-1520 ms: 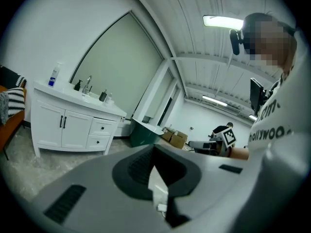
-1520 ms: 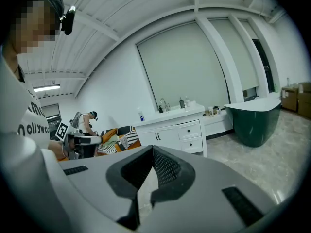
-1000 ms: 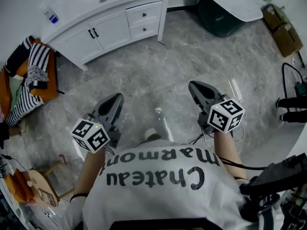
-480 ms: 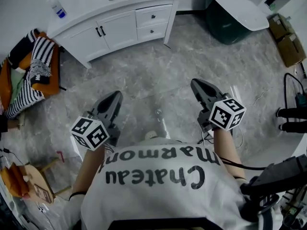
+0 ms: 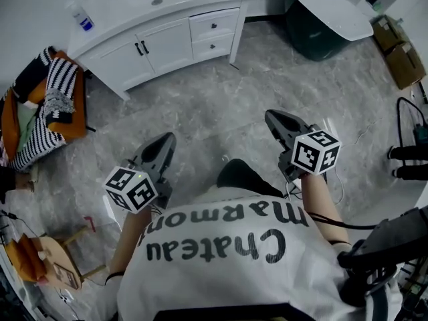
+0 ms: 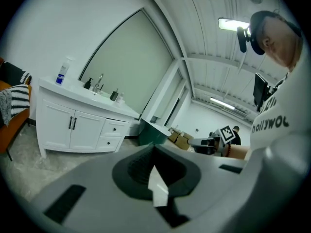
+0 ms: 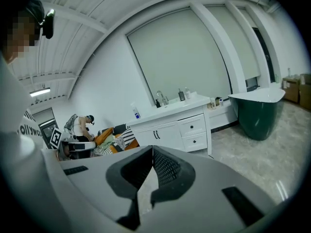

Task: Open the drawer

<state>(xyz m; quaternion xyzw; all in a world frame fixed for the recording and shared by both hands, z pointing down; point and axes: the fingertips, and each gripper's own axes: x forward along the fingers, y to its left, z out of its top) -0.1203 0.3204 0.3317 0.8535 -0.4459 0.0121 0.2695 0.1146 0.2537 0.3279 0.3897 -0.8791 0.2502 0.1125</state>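
Approach step: left gripper [image 5: 162,144] and right gripper [image 5: 274,119] are both clenched and empty, well apart from the 2 drawers [image 5: 227,20] in the white vanity [image 5: 134,2] at 12 o'clock; the next move probably requires closing in and parting 1 gripper's jaws around a knob [image 5: 215,25].

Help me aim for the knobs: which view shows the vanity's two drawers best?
The right gripper view: the two drawers face the camera with both knobs plain. The head view shows them small, from steeply above; the left gripper view shows them small and at a slant.
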